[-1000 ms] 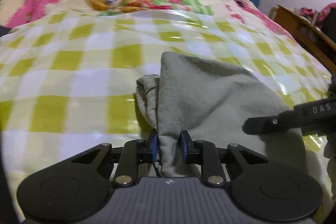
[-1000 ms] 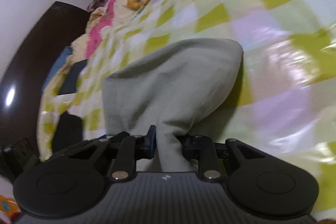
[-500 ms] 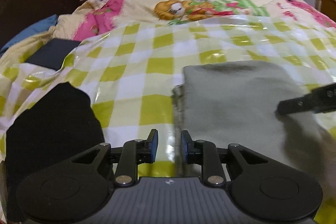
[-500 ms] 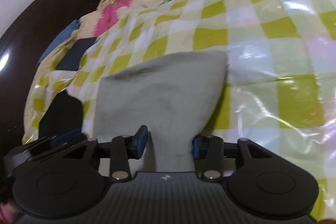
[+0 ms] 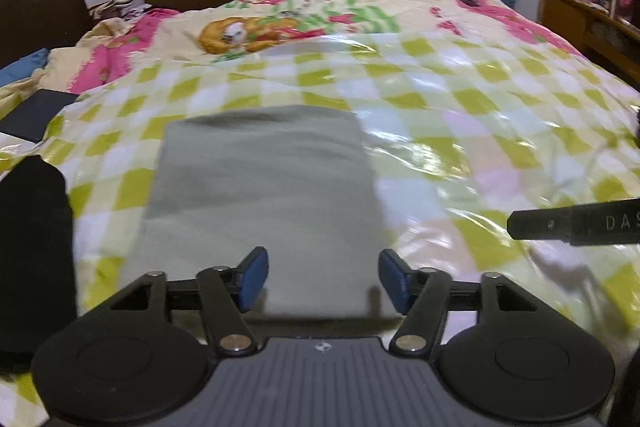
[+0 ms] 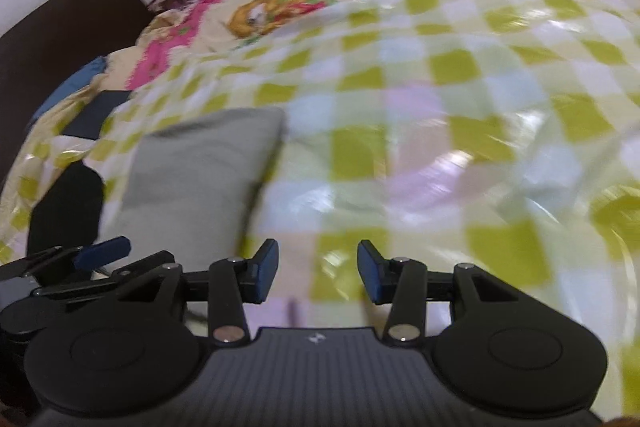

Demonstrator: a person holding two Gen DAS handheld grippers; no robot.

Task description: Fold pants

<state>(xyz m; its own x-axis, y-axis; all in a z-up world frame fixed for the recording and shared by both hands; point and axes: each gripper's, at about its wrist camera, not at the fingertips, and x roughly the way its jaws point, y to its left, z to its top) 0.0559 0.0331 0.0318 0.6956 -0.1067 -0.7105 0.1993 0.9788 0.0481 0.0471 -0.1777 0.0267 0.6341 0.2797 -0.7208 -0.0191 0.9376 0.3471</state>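
Pants [image 5: 260, 195] folded flat on checkered sheet [image 5: 460, 131], black garment [image 5: 32, 251] beside; both grippers spread, empty.

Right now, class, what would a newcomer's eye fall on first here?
First, the grey folded pants lying flat on the green checked sheet, just ahead of the open left claw. Then the open right claw to their right, over bare sheet, and the teddy-bear quilt beyond.
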